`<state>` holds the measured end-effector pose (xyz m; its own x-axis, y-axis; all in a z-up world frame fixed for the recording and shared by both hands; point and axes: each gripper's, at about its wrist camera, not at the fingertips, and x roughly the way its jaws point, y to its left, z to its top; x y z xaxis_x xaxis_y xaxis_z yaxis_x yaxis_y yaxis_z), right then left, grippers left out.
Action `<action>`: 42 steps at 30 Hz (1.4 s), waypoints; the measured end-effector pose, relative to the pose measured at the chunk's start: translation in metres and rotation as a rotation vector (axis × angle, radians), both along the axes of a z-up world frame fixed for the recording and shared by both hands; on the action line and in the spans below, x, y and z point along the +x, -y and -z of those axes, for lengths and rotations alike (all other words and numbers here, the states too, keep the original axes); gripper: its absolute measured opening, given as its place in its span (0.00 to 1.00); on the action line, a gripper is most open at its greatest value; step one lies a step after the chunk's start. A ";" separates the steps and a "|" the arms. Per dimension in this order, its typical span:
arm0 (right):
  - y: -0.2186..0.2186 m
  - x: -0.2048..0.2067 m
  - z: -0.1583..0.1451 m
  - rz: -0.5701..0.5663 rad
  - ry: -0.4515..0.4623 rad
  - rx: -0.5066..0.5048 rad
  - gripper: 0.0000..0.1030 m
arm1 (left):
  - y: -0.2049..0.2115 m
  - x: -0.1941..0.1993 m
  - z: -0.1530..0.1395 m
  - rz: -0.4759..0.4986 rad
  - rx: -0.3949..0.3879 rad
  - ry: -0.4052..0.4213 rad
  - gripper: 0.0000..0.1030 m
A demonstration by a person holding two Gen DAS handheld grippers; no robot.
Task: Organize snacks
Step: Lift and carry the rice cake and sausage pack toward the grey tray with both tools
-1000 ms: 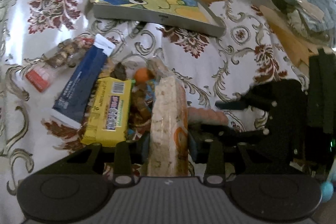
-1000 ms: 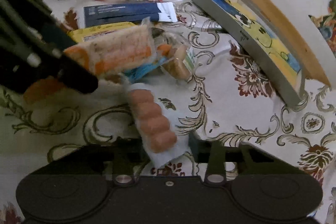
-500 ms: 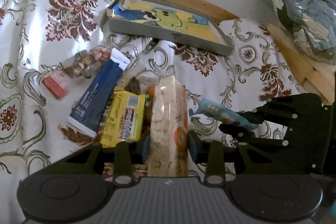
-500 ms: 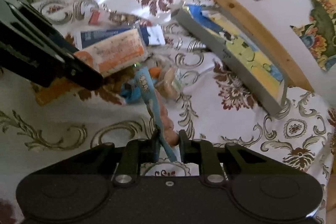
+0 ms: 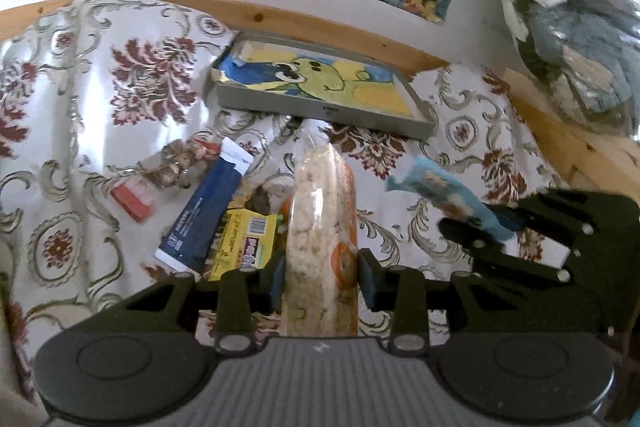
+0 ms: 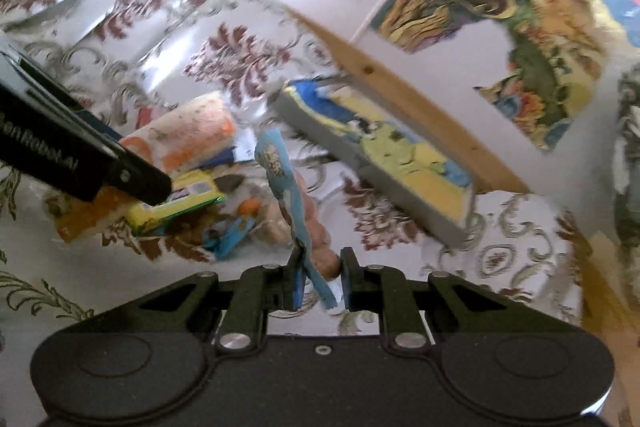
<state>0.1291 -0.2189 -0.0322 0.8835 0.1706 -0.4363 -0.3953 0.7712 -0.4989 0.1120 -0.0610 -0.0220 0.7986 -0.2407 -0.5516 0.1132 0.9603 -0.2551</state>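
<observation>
left gripper (image 5: 322, 283): jaws clamped on a rice-cracker pack (image 5: 320, 227), lifted above the worktop (image 5: 80, 99) and pointing to 12 o'clock at the grey tray (image 5: 320, 95). right gripper (image 6: 320, 283): jaws narrow, pinching a light-blue snack packet (image 6: 280, 171) by its lower end. blue wrapper (image 5: 208, 211) and yellow bar (image 5: 248, 243) lie at 9 o'clock of the cracker pack

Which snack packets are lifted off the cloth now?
Two: the rice cracker pack between the left gripper fingers, and the light blue packet in the right gripper. The rest lie flat.
</observation>
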 end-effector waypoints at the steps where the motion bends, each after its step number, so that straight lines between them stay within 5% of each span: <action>1: 0.004 -0.003 -0.003 0.009 0.014 0.017 0.18 | 0.002 -0.001 -0.003 -0.008 0.003 0.000 0.40; 8: 0.027 -0.005 -0.019 0.085 0.075 0.148 0.18 | 0.025 0.001 -0.023 -0.045 0.029 -0.007 0.40; 14: 0.042 0.001 -0.021 0.092 0.092 0.202 0.18 | 0.035 0.010 -0.032 -0.156 -0.030 -0.037 0.40; 22: 0.064 0.027 -0.015 0.146 0.083 0.289 0.18 | 0.052 0.043 -0.034 -0.276 -0.012 -0.065 0.40; 42: 0.056 0.135 -0.030 0.175 0.171 0.451 0.19 | 0.048 0.133 -0.041 -0.300 0.006 0.025 0.40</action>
